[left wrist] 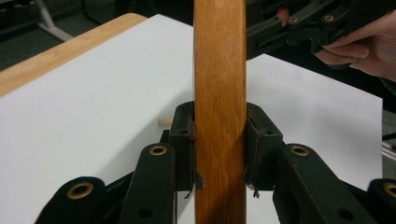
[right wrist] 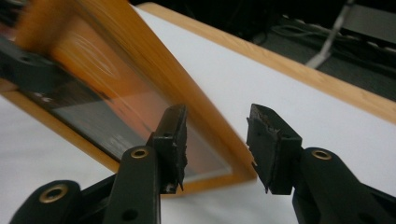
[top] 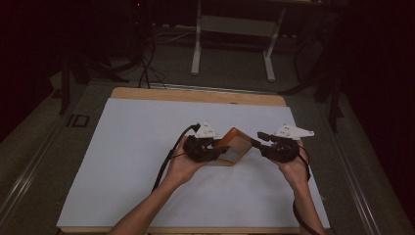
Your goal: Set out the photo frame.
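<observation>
At the centre of the high view, the left gripper (top: pixel 222 150) clamps its jaws on the wooden edge of the picture frame (top: pixel 234 147), holding it tilted above the white sheet (top: pixel 132 161), while the right gripper (top: pixel 255 141) jaws stand apart astride the frame's opposite edge, not pressing it.

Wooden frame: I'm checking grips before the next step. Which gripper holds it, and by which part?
The left gripper clamps the wooden frame by its edge; the right gripper is open.
</observation>
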`<state>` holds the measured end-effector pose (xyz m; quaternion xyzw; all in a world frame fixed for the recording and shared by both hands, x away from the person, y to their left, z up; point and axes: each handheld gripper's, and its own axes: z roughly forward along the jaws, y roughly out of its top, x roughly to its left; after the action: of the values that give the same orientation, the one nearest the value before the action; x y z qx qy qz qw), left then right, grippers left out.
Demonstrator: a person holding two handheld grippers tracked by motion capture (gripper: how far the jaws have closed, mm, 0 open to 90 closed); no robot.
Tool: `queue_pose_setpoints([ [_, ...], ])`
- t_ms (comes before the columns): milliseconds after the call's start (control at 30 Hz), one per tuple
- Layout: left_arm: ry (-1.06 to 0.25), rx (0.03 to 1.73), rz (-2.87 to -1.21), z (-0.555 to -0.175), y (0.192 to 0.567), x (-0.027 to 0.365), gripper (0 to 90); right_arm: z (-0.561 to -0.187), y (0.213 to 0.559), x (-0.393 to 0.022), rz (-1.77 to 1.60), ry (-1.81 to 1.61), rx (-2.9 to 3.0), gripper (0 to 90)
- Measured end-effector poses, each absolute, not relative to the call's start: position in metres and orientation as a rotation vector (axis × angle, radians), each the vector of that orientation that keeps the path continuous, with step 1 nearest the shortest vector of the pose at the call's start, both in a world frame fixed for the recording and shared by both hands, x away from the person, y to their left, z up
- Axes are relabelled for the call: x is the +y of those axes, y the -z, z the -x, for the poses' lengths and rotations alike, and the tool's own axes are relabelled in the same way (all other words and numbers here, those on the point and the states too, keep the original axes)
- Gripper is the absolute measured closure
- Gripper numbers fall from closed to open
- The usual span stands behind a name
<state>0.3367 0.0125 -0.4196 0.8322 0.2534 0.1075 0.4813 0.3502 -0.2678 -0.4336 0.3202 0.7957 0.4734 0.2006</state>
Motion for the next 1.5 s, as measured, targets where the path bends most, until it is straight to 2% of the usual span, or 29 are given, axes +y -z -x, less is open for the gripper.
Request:
queue_pose_setpoints([
  [233,-0.239,0.561,-2.097,-0.349,0.402,0.005,69.4,-0.350,0.424,-0.265,-0.821,-1.409,2.238,53.6],
  [767,-0.144,0.415,-2.158,-0.354,0.400,0.008,68.9,-0.351,0.433,-0.245,-0.578,-1.470,2.396,45.2],
  [967,-0.086,0.393,-2.167,-0.360,0.399,0.009,67.5,-0.353,0.434,-0.240,-0.529,-1.479,2.418,47.1],
  [1133,-0.077,0.403,-2.156,-0.361,0.401,0.012,59.9,-0.353,0.436,-0.242,-0.537,-1.451,2.410,48.7],
  [1167,-0.078,0.407,-2.150,-0.361,0.402,0.013,54.3,-0.352,0.438,-0.246,-0.549,-1.449,2.405,51.9],
  [1233,-0.091,0.421,-2.129,-0.360,0.403,0.016,53.1,-0.352,0.438,-0.247,-0.550,-1.450,2.403,52.6],
  [1300,-0.113,0.440,-2.100,-0.358,0.405,0.020,46.6,-0.351,0.440,-0.251,-0.570,-1.450,2.397,53.8],
  [1500,-0.217,0.504,-2.021,-0.343,0.419,0.031,41.5,-0.351,0.445,-0.257,-0.593,-1.456,2.391,53.7],
])
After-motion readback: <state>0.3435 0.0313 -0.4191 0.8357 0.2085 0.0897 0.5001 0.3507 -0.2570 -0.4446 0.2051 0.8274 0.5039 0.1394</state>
